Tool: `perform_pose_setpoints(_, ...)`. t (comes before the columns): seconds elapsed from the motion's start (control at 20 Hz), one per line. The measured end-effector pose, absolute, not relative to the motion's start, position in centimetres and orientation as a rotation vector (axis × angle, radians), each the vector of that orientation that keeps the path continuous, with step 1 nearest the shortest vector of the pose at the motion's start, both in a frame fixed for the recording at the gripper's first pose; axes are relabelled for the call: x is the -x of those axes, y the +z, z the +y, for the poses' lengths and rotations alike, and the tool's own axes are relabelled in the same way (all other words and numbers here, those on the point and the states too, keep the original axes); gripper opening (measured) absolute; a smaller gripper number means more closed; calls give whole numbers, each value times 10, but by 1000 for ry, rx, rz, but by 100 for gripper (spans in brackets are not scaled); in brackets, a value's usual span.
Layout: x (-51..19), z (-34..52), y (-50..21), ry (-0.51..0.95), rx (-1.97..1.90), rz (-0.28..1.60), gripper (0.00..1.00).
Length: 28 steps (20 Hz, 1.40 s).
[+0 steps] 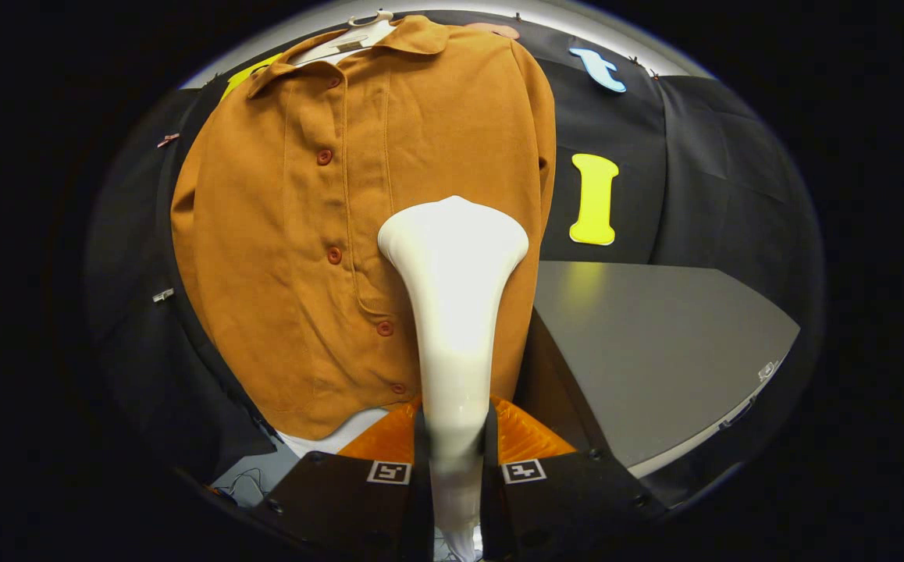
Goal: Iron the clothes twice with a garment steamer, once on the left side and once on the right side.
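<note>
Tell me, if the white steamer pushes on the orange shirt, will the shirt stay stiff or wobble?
Probably wobble. The orange shirt hangs loose from a hanger, so it likely swings and dents where the steamer presses. The cloth looks soft and light. The gripper is shut on the steamer's handle.

Hides a strip of the orange shirt [288, 257] right of the buttons behind the white steamer [452, 312]. Cuts off the steamer's handle below the claw [456, 441], fingers clamped on its neck. Covers most of the hanger [358, 35] under the collar. Too small to tell: clips along the tabletop [655, 351] edge.
</note>
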<state>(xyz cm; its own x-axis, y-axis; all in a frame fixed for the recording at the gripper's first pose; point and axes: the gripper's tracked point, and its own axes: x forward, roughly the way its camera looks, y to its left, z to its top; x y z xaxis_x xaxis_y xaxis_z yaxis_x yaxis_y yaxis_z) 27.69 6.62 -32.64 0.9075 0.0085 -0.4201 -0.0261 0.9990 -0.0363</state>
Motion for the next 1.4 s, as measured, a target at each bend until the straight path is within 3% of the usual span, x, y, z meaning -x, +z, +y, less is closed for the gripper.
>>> perform_pose_setpoints(1.4, -247, 98, -356, 56, 79, 446, 27)
